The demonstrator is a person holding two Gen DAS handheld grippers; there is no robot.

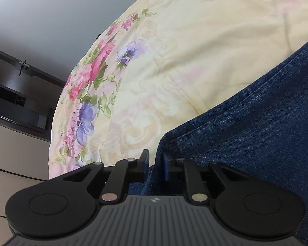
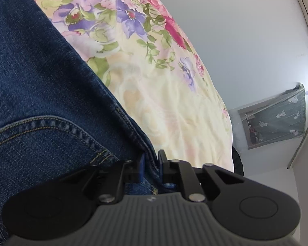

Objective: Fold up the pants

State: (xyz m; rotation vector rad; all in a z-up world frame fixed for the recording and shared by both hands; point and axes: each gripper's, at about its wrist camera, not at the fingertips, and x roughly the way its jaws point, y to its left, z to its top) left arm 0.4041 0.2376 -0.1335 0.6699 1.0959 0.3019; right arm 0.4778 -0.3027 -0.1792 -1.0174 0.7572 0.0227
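Both grippers, left gripper (image 1: pixel 155 163) and right gripper (image 2: pixel 152 162), pinched edges of the jeans (image 1: pixel 256 127) beside the floral bedspread (image 1: pixel 174 61); thick denim seams risked slipping loose, skewing the fold.

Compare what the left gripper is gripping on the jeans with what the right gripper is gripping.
The left gripper pinches a plain edge of the jeans, a folded rim with one line of stitching running away from it. The right gripper pinches a thicker seamed edge beside a curved pocket opening with tan double stitching. The left grip sits at a corner; the right sits along a side seam. Both jaws are shut on denim above the floral bedsheet.
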